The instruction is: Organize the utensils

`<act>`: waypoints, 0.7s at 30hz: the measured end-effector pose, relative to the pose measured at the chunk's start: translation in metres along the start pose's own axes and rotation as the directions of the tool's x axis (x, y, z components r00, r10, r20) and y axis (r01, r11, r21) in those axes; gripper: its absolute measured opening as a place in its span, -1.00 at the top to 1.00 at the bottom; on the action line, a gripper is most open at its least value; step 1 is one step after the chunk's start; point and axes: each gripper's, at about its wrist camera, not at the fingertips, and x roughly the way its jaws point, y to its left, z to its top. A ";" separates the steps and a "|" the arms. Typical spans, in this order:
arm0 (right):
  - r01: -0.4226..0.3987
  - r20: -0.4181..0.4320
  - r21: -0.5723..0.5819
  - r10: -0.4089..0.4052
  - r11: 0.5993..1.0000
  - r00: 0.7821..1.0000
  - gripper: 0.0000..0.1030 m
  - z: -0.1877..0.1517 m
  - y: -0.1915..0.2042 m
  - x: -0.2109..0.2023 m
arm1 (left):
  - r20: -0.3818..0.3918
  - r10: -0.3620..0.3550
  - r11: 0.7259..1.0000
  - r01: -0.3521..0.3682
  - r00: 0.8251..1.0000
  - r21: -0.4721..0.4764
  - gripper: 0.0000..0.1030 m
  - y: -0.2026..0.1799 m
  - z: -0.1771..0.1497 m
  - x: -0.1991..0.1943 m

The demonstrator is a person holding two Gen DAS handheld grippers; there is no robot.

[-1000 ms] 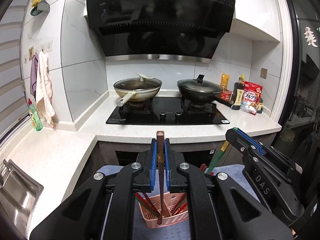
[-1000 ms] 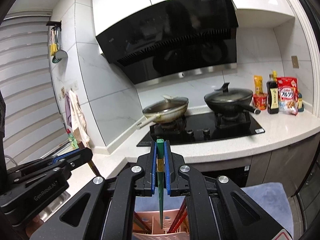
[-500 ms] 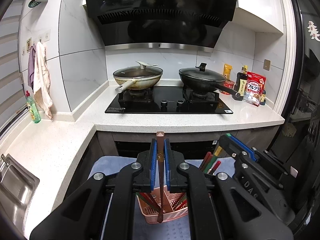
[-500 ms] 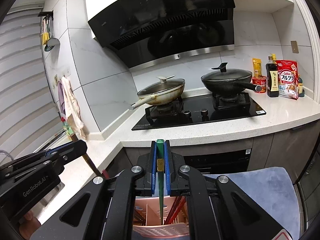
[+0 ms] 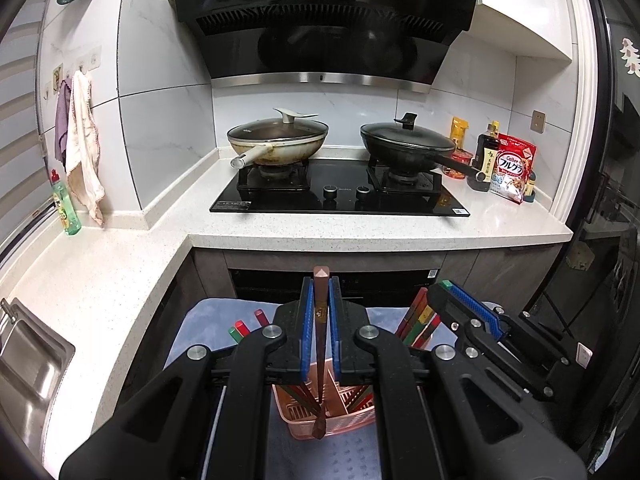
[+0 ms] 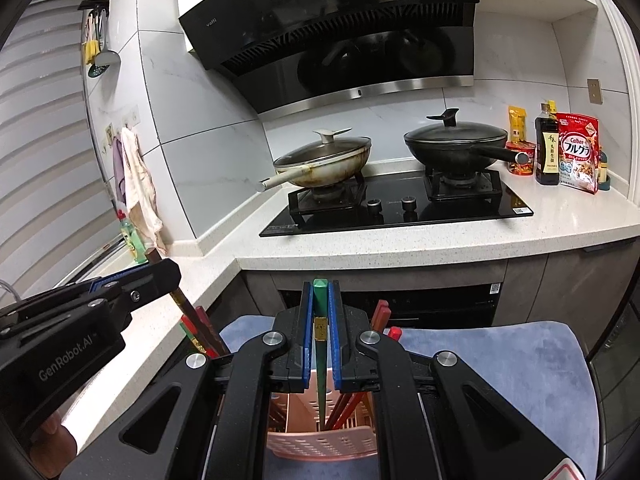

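Note:
My left gripper [image 5: 320, 300] is shut on a brown chopstick [image 5: 320, 344] that hangs upright, its tip at the front wall of a pink slotted utensil basket [image 5: 316, 426]. My right gripper [image 6: 320, 304] is shut on a green chopstick [image 6: 320, 344] that points down into the same basket [image 6: 320, 442]. The basket stands on a blue mat [image 5: 320, 456] and holds several red, green and brown chopsticks [image 5: 416, 322]. The right gripper shows at the right of the left wrist view [image 5: 460, 300], and the left gripper at the left of the right wrist view [image 6: 132, 284].
A white speckled counter [image 5: 360, 228] carries a black hob [image 5: 340, 196] with a cream wok [image 5: 276, 144] and a black wok [image 5: 408, 148]. Bottles and a cereal bag [image 5: 512, 168] stand at the right. A steel sink [image 5: 28, 360] lies at the left.
Both grippers have sunk lower toward the basket with their chopsticks. The green chopstick's tip now reaches inside the basket, and the basket's other chopsticks show beside the fingers.

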 end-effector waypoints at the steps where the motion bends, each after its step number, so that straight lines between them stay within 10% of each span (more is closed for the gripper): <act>1: -0.005 -0.007 -0.003 0.005 1.000 1.000 0.86 -0.001 0.000 0.000 | 0.000 -0.008 1.000 0.008 1.000 0.003 0.85 0.000 -0.001 -0.001; 3: -0.003 -0.007 -0.010 0.003 1.000 1.000 0.77 -0.003 0.002 -0.002 | 0.012 -0.013 1.000 0.013 1.000 0.004 0.72 0.000 -0.003 -0.005; 7: 0.004 0.025 -0.040 -0.003 0.999 1.000 0.15 -0.002 0.005 -0.022 | 0.070 0.032 0.999 -0.033 0.997 0.005 -0.22 0.004 -0.007 -0.025; 21: 0.068 -0.045 -0.067 -0.071 0.995 0.996 -0.18 -0.030 0.005 -0.080 | 0.034 0.095 0.994 -0.097 0.995 0.052 -0.45 0.000 -0.042 -0.073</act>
